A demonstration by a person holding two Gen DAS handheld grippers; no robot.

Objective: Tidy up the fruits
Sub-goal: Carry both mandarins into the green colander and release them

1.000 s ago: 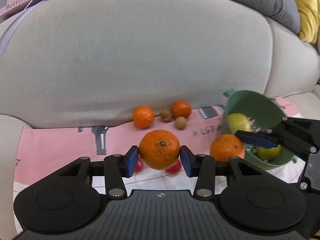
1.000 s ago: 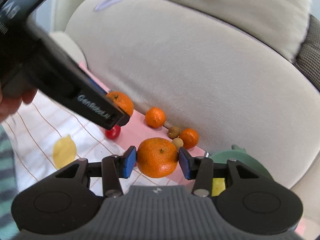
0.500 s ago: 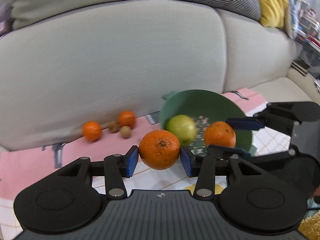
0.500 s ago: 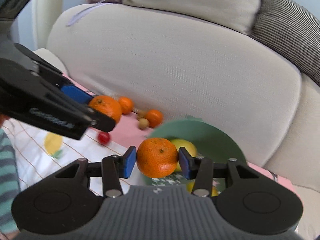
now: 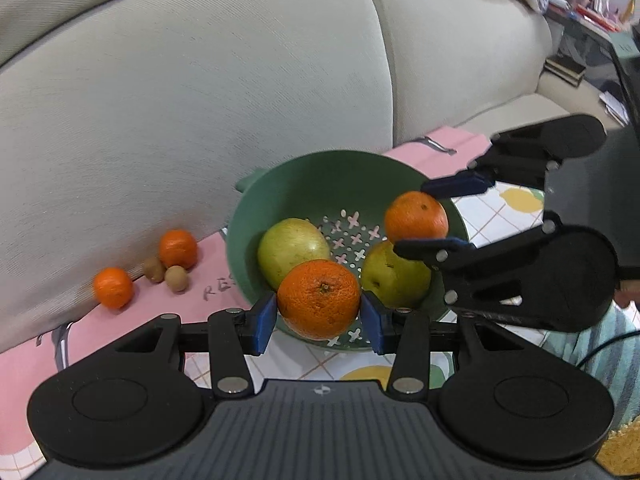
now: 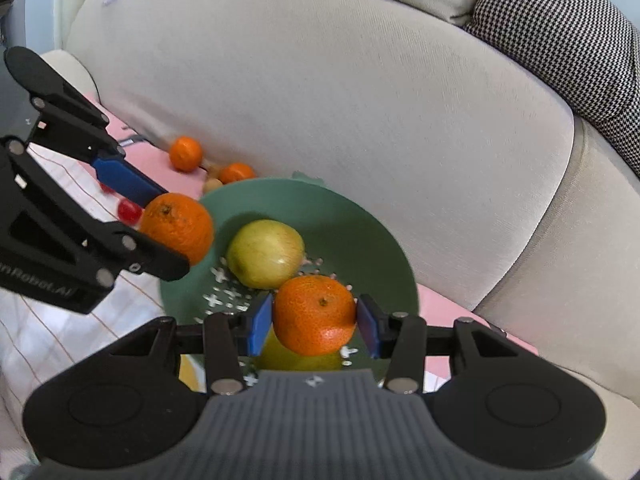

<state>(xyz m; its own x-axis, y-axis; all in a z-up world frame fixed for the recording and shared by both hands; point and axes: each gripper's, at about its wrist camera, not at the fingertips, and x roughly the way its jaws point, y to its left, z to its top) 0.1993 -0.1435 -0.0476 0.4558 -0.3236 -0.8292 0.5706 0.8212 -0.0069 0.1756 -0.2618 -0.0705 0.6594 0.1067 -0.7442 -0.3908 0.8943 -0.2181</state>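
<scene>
My left gripper (image 5: 319, 318) is shut on an orange (image 5: 319, 296), held over the near rim of a green colander (image 5: 332, 172). My right gripper (image 6: 315, 324) is shut on a second orange (image 6: 315, 312) above the colander's (image 6: 360, 220) bowl. Two yellow-green apples (image 5: 294, 246) (image 5: 394, 276) lie inside it. From the left wrist view the right gripper (image 5: 440, 216) comes in from the right with its orange (image 5: 416, 216). From the right wrist view the left gripper (image 6: 160, 220) enters from the left with its orange (image 6: 178, 226).
Two more oranges (image 5: 113, 287) (image 5: 178, 249) and two small brown fruits (image 5: 176, 278) lie on the pink mat (image 5: 120, 328) against the grey sofa cushion (image 5: 200, 100). Small red fruits (image 6: 129, 210) sit on the checked cloth. A houndstooth pillow (image 6: 560, 20) is up on the right.
Both grippers have swept sideways from the loose fruit to the colander, each still gripping its orange. The colander now fills the middle of both views.
</scene>
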